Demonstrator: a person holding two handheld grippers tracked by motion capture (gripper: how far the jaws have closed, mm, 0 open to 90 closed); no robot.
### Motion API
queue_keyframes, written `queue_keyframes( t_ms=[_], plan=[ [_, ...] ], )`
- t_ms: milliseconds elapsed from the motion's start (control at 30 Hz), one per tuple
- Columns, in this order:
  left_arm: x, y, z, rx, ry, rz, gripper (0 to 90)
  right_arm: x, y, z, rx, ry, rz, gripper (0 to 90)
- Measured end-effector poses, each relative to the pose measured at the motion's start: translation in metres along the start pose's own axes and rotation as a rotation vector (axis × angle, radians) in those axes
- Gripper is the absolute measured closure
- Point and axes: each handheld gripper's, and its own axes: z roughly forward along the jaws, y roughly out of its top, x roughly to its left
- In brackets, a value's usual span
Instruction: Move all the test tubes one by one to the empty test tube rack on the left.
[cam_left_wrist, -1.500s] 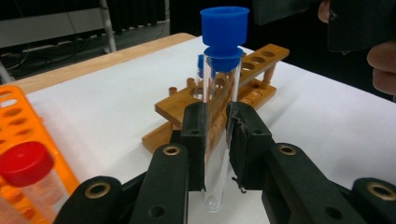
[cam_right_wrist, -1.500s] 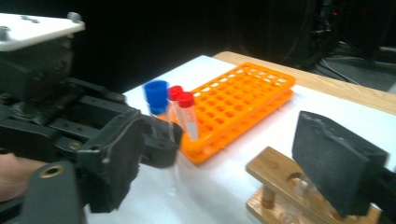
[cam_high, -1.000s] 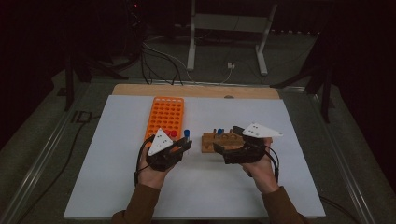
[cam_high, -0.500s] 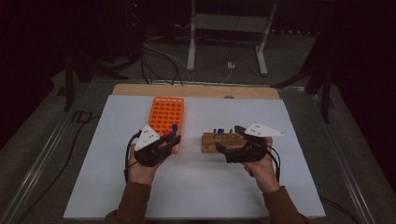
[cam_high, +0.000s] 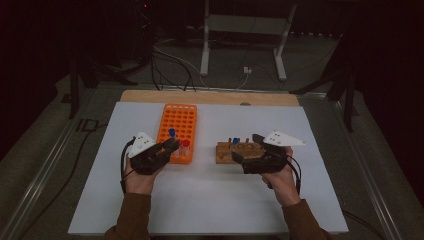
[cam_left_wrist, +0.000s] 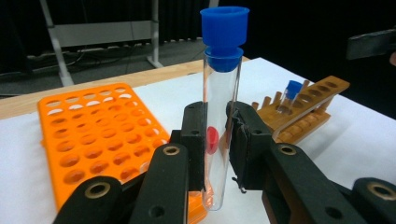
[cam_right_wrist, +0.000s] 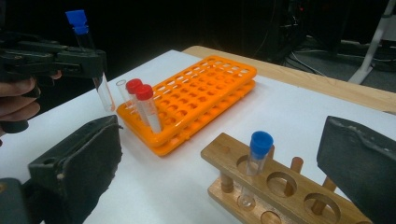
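My left gripper (cam_left_wrist: 217, 140) is shut on a clear test tube with a blue cap (cam_left_wrist: 223, 56), held upright just off the near corner of the orange rack (cam_left_wrist: 93, 135). In the high view the left gripper (cam_high: 169, 146) is at the front left of the orange rack (cam_high: 180, 117). Two red-capped tubes (cam_right_wrist: 140, 100) stand in the rack's near corner. My right gripper (cam_right_wrist: 222, 135) is open, its jaws either side of the wooden rack (cam_right_wrist: 285, 186), which holds a blue-capped tube (cam_right_wrist: 259, 144). From above, the right gripper (cam_high: 247, 148) sits at the wooden rack (cam_high: 226, 150).
A white mat (cam_high: 210, 200) covers the table, with a wooden strip (cam_high: 210, 97) along its far edge. Beyond it stand a metal frame (cam_high: 240, 30) and loose cables on the floor. An uncapped tube (cam_right_wrist: 122, 91) stands by the red-capped ones.
My left gripper has moved left with the blue-capped tube, from between the two racks to the orange rack's front left corner. The right gripper has stayed put.
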Motion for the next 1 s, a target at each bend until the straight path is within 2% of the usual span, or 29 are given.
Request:
queue_keyframes(
  t_ms=[267, 767, 1000],
  plan=[
    [0.008, -0.002, -0.004, 0.003, 0.028, -0.011, 77.3, -0.003, 0.001, -0.003, -0.008, -0.010, 0.009, 0.1],
    [0.025, -0.006, -0.015, -0.015, 0.119, -0.030, 77.2, -0.002, 0.000, -0.001, -0.001, -0.008, 0.006, 0.1],
    [0.027, -0.009, -0.015, -0.025, 0.171, -0.020, 77.2, -0.004, 0.001, -0.002, -0.006, -0.010, 0.012, 0.1]
  ],
)
